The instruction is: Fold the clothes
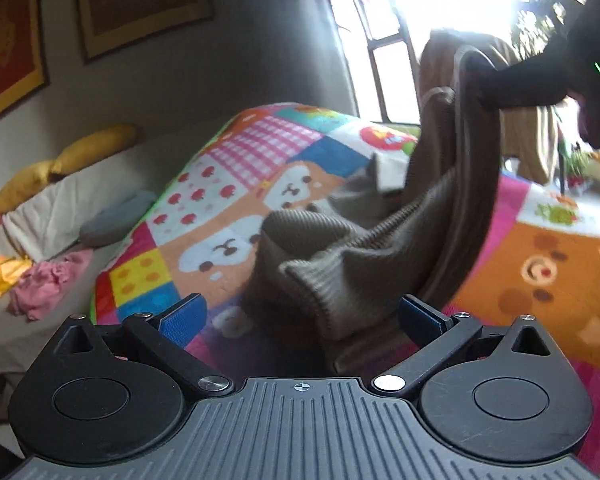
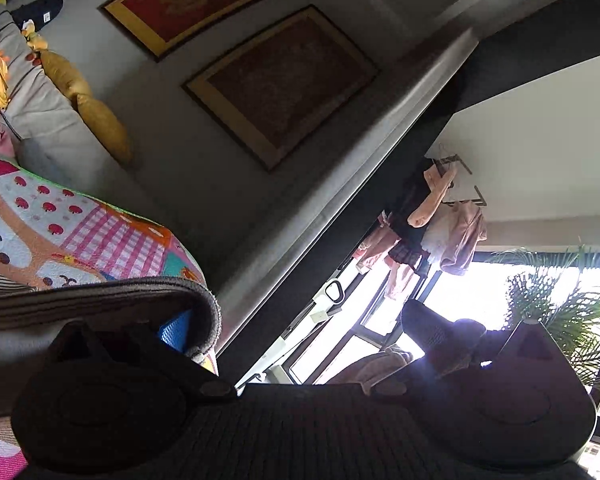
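Brown ribbed garment (image 1: 340, 264) draped over patchwork blanket (image 1: 236, 168), one edge lifted at far right by right gripper (image 1: 496, 88), its jaws spread wide, fabric hooked over one finger, left gripper (image 1: 304, 316) wide open, empty, near the cloth.

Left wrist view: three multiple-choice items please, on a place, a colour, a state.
1. The brown ribbed sweater hangs from: A) the right gripper B) a wall hook C) a chair back.
2. The left gripper's pads are: A) red B) blue C) green.
3. The left gripper is: A) shut on the sweater B) open C) shut on nothing.
Answers: A, its edge drapes over one right finger; B, both pads show blue; B, its fingers stand wide apart.
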